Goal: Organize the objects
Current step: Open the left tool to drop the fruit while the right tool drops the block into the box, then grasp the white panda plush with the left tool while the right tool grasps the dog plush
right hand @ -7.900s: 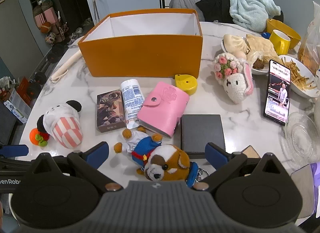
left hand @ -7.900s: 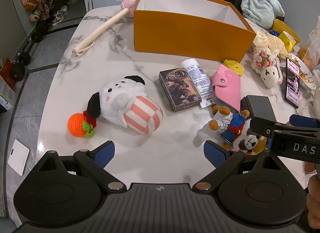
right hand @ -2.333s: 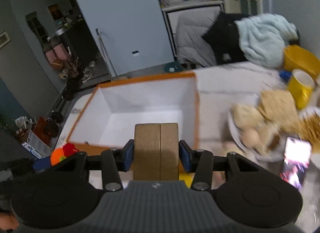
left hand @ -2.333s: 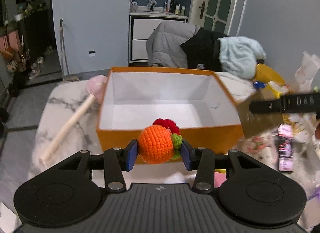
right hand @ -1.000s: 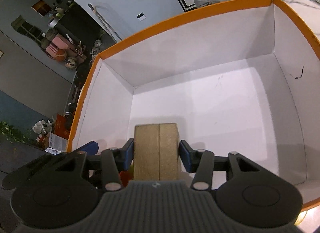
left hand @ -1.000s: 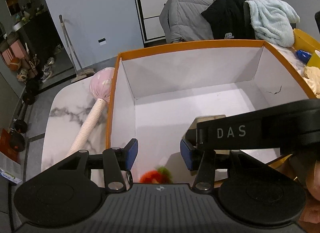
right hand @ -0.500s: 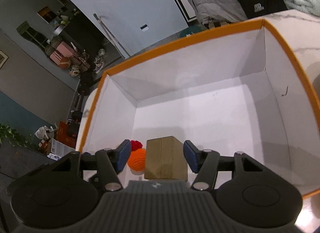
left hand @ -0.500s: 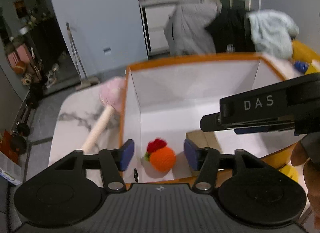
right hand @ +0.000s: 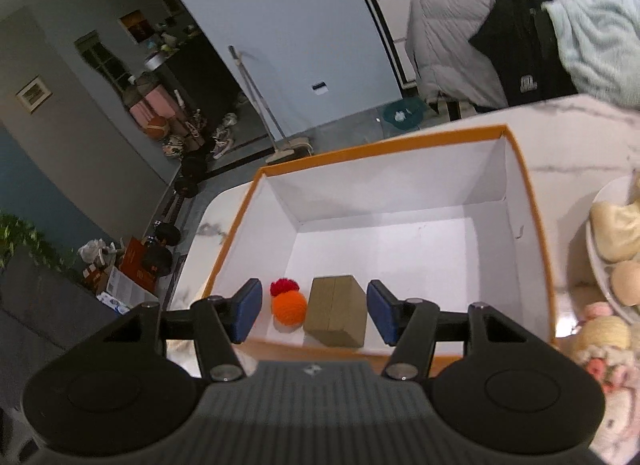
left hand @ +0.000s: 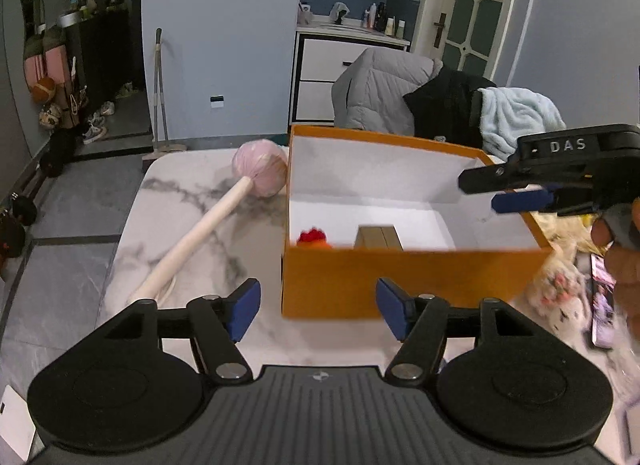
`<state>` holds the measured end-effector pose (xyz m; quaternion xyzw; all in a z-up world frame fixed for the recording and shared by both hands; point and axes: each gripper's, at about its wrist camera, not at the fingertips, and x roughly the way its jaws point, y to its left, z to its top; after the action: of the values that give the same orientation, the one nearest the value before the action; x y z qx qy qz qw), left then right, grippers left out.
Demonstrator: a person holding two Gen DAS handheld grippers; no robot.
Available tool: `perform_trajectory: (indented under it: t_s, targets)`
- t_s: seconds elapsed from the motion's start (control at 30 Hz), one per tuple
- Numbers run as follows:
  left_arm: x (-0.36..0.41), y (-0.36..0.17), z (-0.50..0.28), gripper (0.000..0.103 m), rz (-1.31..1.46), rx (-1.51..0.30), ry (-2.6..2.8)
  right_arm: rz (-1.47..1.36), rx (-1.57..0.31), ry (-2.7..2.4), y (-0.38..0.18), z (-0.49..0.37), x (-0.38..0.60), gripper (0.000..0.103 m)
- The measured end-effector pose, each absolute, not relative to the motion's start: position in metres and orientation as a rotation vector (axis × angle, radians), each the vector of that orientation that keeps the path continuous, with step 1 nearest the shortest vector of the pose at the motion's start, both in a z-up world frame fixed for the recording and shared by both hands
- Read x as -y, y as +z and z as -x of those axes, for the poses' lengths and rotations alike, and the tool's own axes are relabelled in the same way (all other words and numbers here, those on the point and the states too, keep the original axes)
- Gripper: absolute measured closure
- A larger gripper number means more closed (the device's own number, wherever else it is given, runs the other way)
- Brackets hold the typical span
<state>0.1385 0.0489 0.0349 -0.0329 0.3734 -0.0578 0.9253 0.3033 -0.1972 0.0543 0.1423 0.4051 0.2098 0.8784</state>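
**Two in the box — risks ahead**

Left gripper [left hand: 318, 307]: empty, jaws opening, nothing between the pads [left hand: 243, 308]. Right gripper [right hand: 314, 315]: also empty, jaws moderately apart, clear of everything. Beyond the left fingertips, the near wall of the orange box [left hand: 400, 277]. Below and past the right fingertips, on the box floor: the orange ball [right hand: 289, 307] with its red tuft, and touching it or just beside it — cannot tell which — the brown block [right hand: 335, 316].

Possible trouble:

- Clipping the box rim with a left fingertip on the way past, shoving the box across the table [left hand: 192, 205] or tipping the light wall.
- Collision between the two grippers, since the right one [left hand: 532, 189] hangs just to the right of and above the left fingers.
- Brushing the mallet [left hand: 208, 225], lying left of the left fingers, and rolling it off the table edge.
- Ball rolling when later items drop in, as it looks round and soft, crowding that near corner.
- Plate [right hand: 600, 265] and plush [right hand: 600, 345], right of the right fingers, easily knocked on a hurried swing.
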Motion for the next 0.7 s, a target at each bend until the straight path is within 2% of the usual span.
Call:
perform_trajectory:
  t_s: [0.07,0.23,0.43,0.5,0.7]
  targets:
    - [-0.05,0.035,-0.125,0.021,0.068,-0.779,-0.125,-0.262,-0.831,0.45,0.059,-0.284,0.203,0.042]
    - [-0.052,0.026,-0.099,0.02,0.131,-0.841,-0.129,-0.229,-0.811,0.48,0.055,-0.237,0.222,0.033]
    - [-0.057,0.009,-0.081,0.02,0.18,-0.928,-0.091,-0.133,-0.846,0.508,0.034,-0.191,0.237,0.032]
    - [-0.059,0.001,-0.073,0.021,0.176,-0.946,-0.074,-0.1,-0.849,0.519,0.026,-0.18,0.24,0.027]
    - [-0.059,-0.021,-0.055,0.025,0.071,-0.98,-0.055,0.04,-0.806,0.553,0.008,-0.151,0.251,0.021]
